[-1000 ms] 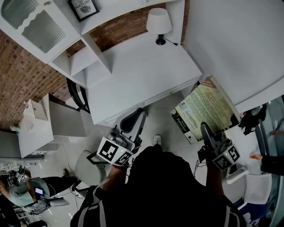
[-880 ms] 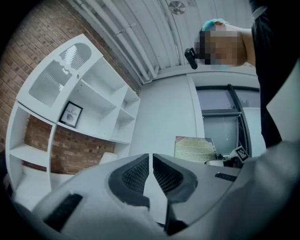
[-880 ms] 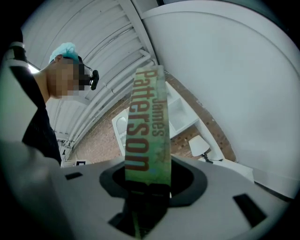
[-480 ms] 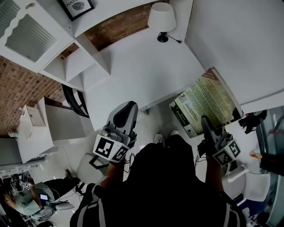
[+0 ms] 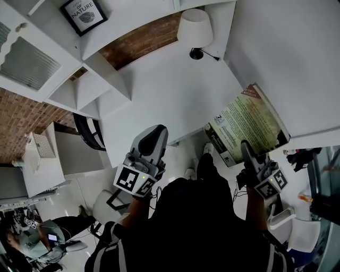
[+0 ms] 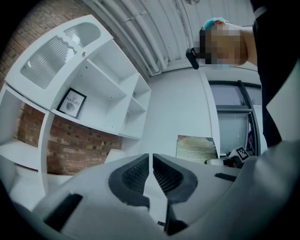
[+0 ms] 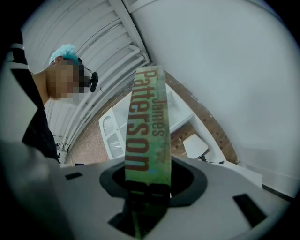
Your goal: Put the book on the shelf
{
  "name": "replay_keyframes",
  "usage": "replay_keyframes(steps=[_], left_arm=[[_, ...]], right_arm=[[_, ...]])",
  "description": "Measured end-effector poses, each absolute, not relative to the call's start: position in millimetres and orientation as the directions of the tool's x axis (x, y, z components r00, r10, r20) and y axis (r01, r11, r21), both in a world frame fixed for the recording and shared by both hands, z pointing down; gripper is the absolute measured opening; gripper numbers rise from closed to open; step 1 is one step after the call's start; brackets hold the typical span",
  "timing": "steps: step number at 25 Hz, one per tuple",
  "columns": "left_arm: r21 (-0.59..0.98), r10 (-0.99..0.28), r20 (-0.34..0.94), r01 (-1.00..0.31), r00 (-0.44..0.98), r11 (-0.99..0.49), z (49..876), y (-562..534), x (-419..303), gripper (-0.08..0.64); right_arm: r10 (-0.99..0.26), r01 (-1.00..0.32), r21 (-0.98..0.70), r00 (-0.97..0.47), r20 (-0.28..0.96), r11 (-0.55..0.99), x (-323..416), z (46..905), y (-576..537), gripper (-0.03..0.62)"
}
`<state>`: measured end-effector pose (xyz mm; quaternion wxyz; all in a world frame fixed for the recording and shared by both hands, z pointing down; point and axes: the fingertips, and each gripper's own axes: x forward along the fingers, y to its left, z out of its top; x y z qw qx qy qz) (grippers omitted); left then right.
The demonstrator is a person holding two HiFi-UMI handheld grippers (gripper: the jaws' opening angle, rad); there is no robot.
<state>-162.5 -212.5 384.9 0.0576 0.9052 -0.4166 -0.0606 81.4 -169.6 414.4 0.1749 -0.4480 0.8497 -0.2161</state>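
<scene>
Head view showed the book [image 5: 247, 125] held up in the air at the person's right, well apart from the shelf. Its printed back cover faced the camera, and a lower corner was clamped in the right gripper [image 5: 245, 153]. Right gripper view confirmed the hold: the jaws stood fairly wide, pressed on the two covers, with the lettered spine rising from between them. Gripping low on the book looked deliberate, since it leaves the far end free to enter a compartment first.

The left gripper [image 5: 151, 139] hovered by the near edge of the white desk [image 5: 175, 85], apart from the book. Its jaws were drawn together to a thin slit with nothing between them, probably kept spare for steadying.

Beyond the desk, up and to the left, stood the white shelf unit [image 5: 87, 87] with open compartments, one of them holding a framed picture [image 5: 82, 13]. A lamp [image 5: 195, 26] sat at the desk's far corner. By my reading the carry was under way and the placing not yet begun.
</scene>
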Motion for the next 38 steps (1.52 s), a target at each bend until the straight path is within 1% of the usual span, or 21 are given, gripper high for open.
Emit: replay_keyframes(steps=[4,7,11,17,22,25,33,38], left_arm=[[0.156,-0.775,-0.063,-0.761,0.629,-0.63,381.6,-245.3,-152.1,0.04],[0.151,-0.79,-0.075,-0.776,0.609,-0.613,376.1,-268.9,-144.2,0.04],[0.139,-0.809,-0.075,-0.798,0.583,-0.587,370.8,-295.1,-133.0,0.04],[0.108,-0.833,-0.052,-0.826,0.551,-0.553,366.8,-319.0,-119.4,0.04],[0.089,-0.848,-0.039,-0.843,0.529,-0.53,364.8,-338.0,-105.9,0.04],[0.053,-0.849,-0.046,-0.848,0.526,-0.528,361.0,-346.2,-98.3,0.04],[0.038,-0.859,-0.077,-0.86,0.506,-0.509,348.1,-368.2,-102.3,0.04],[0.026,-0.882,-0.067,-0.882,0.467,-0.47,341.6,-388.9,-115.6,0.04]], right_arm=[[-0.819,-0.673,-0.509,-0.562,-0.119,0.536,91.6,409.3,-207.6,0.163],[-0.809,-0.64,-0.548,-0.574,-0.125,0.539,93.3,394.9,-238.0,0.163],[-0.783,-0.655,-0.472,-0.608,-0.134,0.59,111.6,398.0,-269.4,0.163],[-0.755,-0.633,-0.451,-0.636,-0.161,0.629,119.2,390.5,-308.0,0.163],[-0.713,-0.604,-0.4,-0.665,-0.223,0.689,124.9,378.3,-333.2,0.163],[-0.692,-0.593,-0.375,-0.683,-0.236,0.713,127.2,370.5,-351.4,0.163],[-0.675,-0.615,-0.285,-0.7,-0.232,0.736,123.3,345.7,-406.5,0.163],[-0.674,-0.622,-0.26,-0.69,-0.266,0.739,109.9,310.3,-437.9,0.163]])
